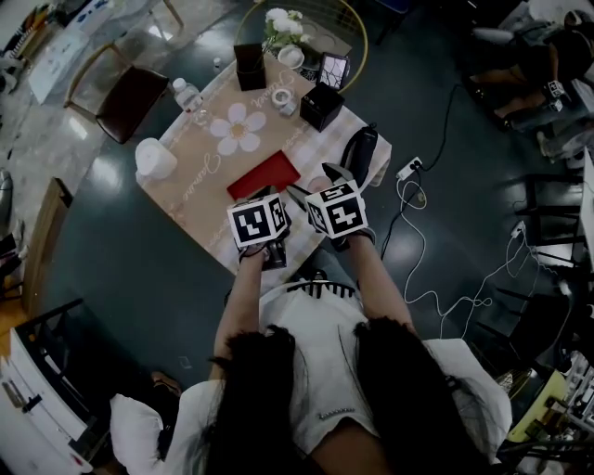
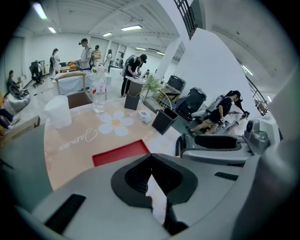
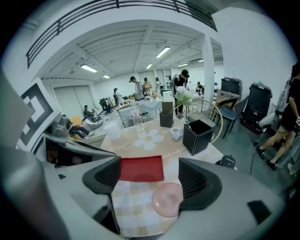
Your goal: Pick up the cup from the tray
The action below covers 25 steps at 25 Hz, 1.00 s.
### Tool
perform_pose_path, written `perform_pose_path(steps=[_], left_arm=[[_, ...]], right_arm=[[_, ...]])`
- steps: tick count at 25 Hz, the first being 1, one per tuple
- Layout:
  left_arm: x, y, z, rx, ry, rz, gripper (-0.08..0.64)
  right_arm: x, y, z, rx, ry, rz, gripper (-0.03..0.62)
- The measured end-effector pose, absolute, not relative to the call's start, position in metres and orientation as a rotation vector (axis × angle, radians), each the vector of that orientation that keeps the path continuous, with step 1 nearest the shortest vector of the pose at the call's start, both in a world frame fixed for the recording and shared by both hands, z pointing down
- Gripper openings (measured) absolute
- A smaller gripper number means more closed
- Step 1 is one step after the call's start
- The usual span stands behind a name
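The red tray point(image 1: 264, 174) point(image 3: 141, 168) point(image 2: 120, 152) lies flat and bare on the table's near half. A pink translucent cup point(image 3: 167, 199) stands on the checked cloth in front of the tray, close to me, against the inner side of my right gripper's right jaw. My right gripper point(image 3: 147, 176) point(image 1: 336, 209) is open, with its jaws wide apart, over the table's near edge. My left gripper point(image 2: 151, 159) point(image 1: 258, 223) hangs beside it, its pads meeting at the tips with nothing between them. In the head view the grippers hide the cup.
On the table point(image 1: 200, 199) are a white container point(image 1: 155, 158), a water bottle point(image 1: 187, 95), two black boxes point(image 1: 321, 105) point(image 1: 250, 67), a small white cup point(image 1: 284, 100) and flowers point(image 1: 281, 28). A chair point(image 1: 130, 97) stands at the left; cables point(image 1: 418, 241) cross the floor at the right.
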<state>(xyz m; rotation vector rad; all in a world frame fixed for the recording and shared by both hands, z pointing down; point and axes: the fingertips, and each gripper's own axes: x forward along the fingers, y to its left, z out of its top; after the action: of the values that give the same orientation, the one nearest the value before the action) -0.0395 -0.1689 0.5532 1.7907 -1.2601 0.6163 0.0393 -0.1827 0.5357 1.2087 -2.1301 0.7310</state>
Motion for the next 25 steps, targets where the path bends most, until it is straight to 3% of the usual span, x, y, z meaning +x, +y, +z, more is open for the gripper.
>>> perform_pose_path(steps=[4, 8, 10, 14, 25], left_arm=[[-0.041, -0.165, 0.546, 1.81, -1.27, 0.606, 0.005], [-0.043, -0.161, 0.539, 1.822, -1.276, 0.591, 0.005], [-0.043, -0.161, 0.536, 1.829, -1.279, 0.583, 0.005], [-0.041, -0.16, 0.531, 1.849, -1.278, 0.569, 0.005], [-0.037, -0.152, 0.522, 1.885, -1.273, 0.558, 0.005]], right_arm=[[0.035, -0.18, 0.524, 1.233, -2.141, 0.7, 0.38], [0.039, -0.18, 0.51, 1.313, -2.131, 0.642, 0.199], [0.038, -0.18, 0.506, 1.328, -2.127, 0.618, 0.16], [0.037, -0.179, 0.5, 1.372, -2.137, 0.612, 0.024], [0.026, -0.163, 0.5, 1.331, -2.139, 0.586, 0.006]])
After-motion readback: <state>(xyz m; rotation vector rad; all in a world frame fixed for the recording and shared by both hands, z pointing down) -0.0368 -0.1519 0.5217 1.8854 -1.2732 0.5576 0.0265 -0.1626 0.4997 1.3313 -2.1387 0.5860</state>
